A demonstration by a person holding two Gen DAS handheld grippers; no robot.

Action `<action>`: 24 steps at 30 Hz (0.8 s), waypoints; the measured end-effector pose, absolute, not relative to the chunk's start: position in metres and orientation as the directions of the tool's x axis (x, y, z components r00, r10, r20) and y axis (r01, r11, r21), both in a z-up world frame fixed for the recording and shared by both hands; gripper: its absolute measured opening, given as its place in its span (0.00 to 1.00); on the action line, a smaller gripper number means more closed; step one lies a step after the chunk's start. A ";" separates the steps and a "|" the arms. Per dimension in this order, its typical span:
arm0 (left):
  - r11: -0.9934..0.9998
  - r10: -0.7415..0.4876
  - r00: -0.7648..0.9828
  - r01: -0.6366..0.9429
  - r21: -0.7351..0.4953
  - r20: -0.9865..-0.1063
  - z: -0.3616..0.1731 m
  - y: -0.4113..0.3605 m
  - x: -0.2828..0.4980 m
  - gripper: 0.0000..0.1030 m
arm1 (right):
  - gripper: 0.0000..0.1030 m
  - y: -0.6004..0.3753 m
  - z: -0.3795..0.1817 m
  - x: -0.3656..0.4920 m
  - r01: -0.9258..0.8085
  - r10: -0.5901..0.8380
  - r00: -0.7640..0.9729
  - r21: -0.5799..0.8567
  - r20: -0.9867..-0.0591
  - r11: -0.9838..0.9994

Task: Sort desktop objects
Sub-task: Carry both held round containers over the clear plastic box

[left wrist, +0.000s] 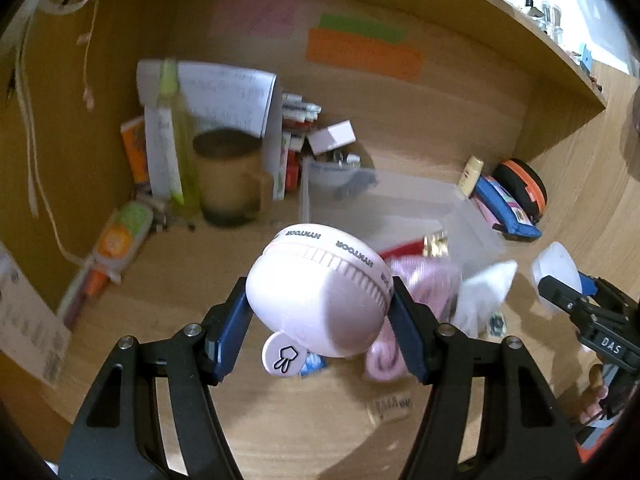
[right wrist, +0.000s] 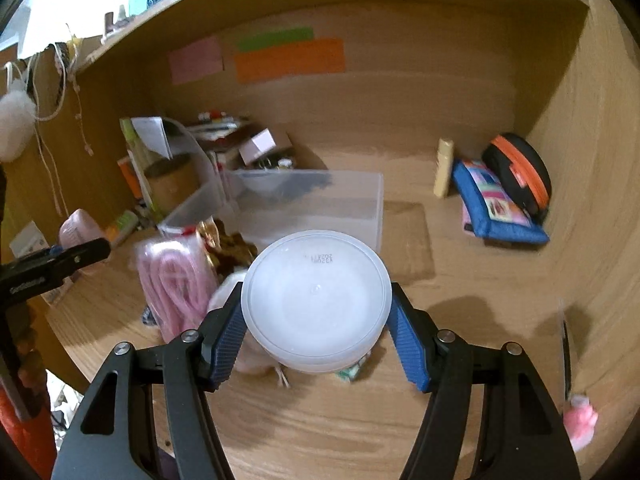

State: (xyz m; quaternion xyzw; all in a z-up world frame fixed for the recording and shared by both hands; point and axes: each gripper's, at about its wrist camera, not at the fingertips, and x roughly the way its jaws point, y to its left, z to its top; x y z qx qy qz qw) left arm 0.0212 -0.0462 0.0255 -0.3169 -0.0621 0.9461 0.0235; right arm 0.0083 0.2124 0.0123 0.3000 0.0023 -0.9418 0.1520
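Note:
My left gripper [left wrist: 320, 312] is shut on a pale pink round case [left wrist: 316, 300] with a ribbed band and a white tab, held above the wooden desk. My right gripper [right wrist: 316, 316] is shut on a translucent white round tub [right wrist: 316, 300], seen bottom first, also above the desk; it shows at the right of the left wrist view [left wrist: 556, 276]. Below both lie a bag of pink cord [right wrist: 176, 276], a gold-wrapped item [right wrist: 228, 244] and a white pouch [left wrist: 484, 292]. A clear plastic bin [right wrist: 320, 204] stands just behind them.
A brown mug [left wrist: 232, 176], papers and a green bottle [left wrist: 176, 132] crowd the back left corner. A blue pouch [right wrist: 496, 208], an orange-black case [right wrist: 520, 176] and a cream tube [right wrist: 444, 168] sit at the back right. Coloured notes [right wrist: 288, 60] hang on the back wall.

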 end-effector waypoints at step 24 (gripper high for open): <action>-0.985 0.169 -0.727 -0.111 -0.128 -0.666 0.063 -0.028 -0.094 0.64 | 0.61 0.182 0.046 -0.105 0.361 -0.335 -0.739 0.076 -0.584 -0.929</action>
